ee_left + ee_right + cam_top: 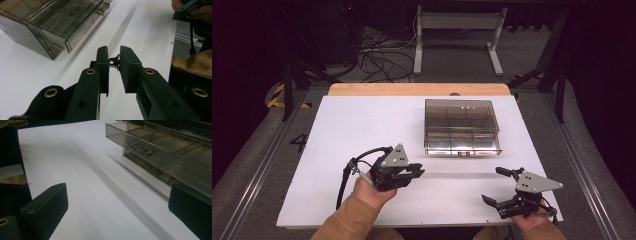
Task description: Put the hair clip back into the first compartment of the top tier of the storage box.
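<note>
Between the jaws of my left gripper (114, 60) sits a small black and silver thing (114, 61) — it looks like a little clip, but it is too small for me to tell for sure. The jaws are nearly closed and press on it from both sides. In the high view the left gripper (414, 172) is just above the white table (362, 130), with a tan sleeve (347, 217) behind it.

Ahead of that gripper and a bit to its left stands a clear smoky box with drawers (52, 22). It has thin walls inside that split it into small parts. One drawer is pulled out a little, and I can see its round knob (102, 10).

My right gripper (499, 187) is wide open — its two jaws stand far apart, and I see nothing but white table between them. In the right gripper view (117, 202) the box (170, 150) is ahead and off to the right, with a drawer sticking out and its handle (141, 149) facing me.

From above, the box (462, 126) sits near the far side of the table, past both grippers. The two grippers are well apart from each other.
</note>
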`<action>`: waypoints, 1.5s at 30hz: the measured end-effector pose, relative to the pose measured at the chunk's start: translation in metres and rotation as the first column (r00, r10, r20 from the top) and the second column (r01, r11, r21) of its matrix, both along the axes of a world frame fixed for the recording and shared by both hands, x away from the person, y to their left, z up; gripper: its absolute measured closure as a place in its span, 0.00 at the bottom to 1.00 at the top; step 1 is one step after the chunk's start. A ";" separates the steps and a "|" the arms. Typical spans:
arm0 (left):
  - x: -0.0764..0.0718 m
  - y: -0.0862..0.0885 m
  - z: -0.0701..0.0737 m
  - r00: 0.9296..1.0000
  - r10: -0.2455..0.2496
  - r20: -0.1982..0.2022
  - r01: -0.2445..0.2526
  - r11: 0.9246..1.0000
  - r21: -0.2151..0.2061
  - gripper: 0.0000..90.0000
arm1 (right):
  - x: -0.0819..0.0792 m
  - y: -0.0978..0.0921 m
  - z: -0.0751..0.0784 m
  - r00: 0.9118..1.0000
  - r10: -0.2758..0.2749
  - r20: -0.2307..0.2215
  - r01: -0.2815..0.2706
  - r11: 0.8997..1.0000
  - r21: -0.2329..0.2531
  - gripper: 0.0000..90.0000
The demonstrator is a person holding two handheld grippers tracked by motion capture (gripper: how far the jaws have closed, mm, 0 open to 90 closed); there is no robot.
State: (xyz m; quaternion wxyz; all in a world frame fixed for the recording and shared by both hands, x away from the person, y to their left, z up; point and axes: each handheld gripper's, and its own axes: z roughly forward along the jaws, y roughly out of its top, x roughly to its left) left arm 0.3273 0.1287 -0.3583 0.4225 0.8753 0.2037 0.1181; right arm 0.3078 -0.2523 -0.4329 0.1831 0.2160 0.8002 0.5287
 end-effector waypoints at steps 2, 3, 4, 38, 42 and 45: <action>0.003 -0.002 0.002 1.000 0.001 -0.003 -0.001 1.000 -0.005 0.87 | 0.000 0.000 0.000 1.000 0.001 -0.002 -0.001 1.000 -0.001 0.04; 0.004 -0.003 0.002 1.000 -0.001 -0.005 0.001 1.000 -0.007 0.87 | 0.000 0.000 0.000 1.000 0.001 -0.003 -0.001 1.000 -0.001 0.04; 0.006 -0.004 0.003 1.000 -0.002 -0.007 0.002 1.000 -0.011 0.87 | 0.000 0.000 0.000 1.000 0.001 -0.004 -0.001 1.000 0.001 0.04; 0.061 -0.037 0.019 0.999 0.041 -0.008 -0.041 0.999 -0.017 0.87 | 0.001 -0.001 -0.001 1.000 0.008 -0.005 -0.008 1.000 -0.007 0.04; 0.066 -0.039 0.018 0.999 0.049 -0.009 -0.049 0.999 -0.019 0.87 | 0.001 -0.001 -0.001 1.000 0.008 -0.007 -0.008 1.000 -0.007 0.04; 0.070 -0.041 0.017 0.998 0.058 -0.015 -0.059 0.998 -0.033 0.87 | 0.001 -0.001 -0.001 1.000 0.010 -0.005 -0.010 1.000 -0.009 0.04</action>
